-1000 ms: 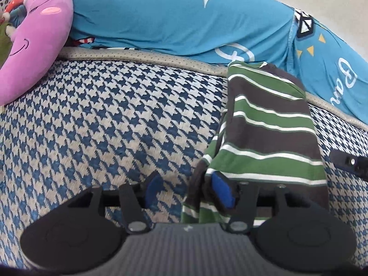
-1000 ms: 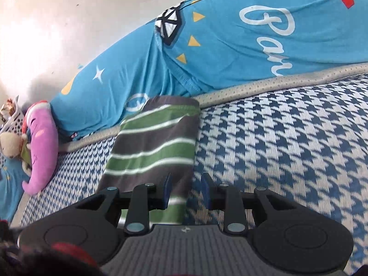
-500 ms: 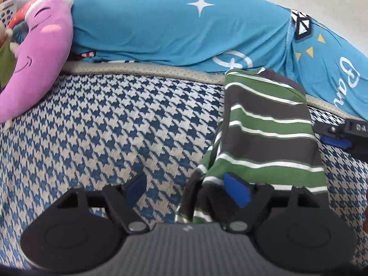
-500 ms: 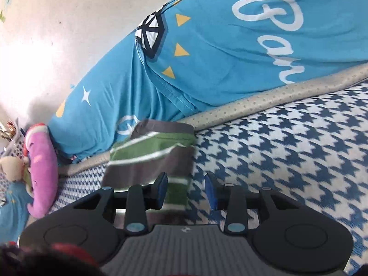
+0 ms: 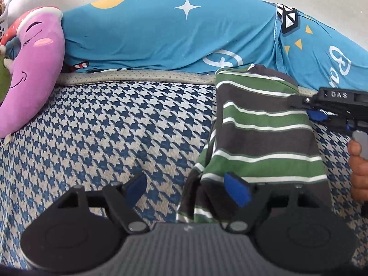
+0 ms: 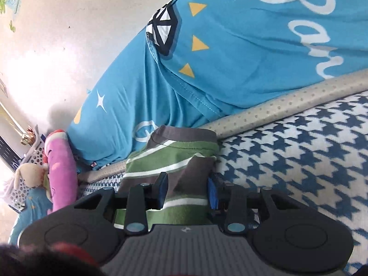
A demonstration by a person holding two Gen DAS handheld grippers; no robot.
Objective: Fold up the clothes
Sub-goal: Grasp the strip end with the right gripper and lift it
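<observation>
A green, grey and white striped garment (image 5: 264,138), folded into a long strip, lies on the houndstooth bed cover (image 5: 103,138). My left gripper (image 5: 186,189) is open wide at its near end. The near left corner of the cloth lies between the jaws, with the right pad (image 5: 237,191) resting on it. My right gripper (image 5: 308,108) reaches in from the right at the strip's far right edge, with a hand behind it. In the right wrist view the striped garment (image 6: 184,161) bulges up between the right gripper (image 6: 187,192) fingers, which stand apart around its edge.
A long blue pillow (image 5: 172,34) with stars and white lettering lies along the wall behind the garment. A pink plush toy (image 5: 30,69) sits at the far left, with a white basket (image 6: 25,184) and other toys beyond it. The bed's beige piping (image 5: 138,77) runs under the pillow.
My left jaws have spread wider around the garment's near corner. The right gripper has moved forward to the strip's far edge, entered the left wrist view from the right, and opened slightly.
</observation>
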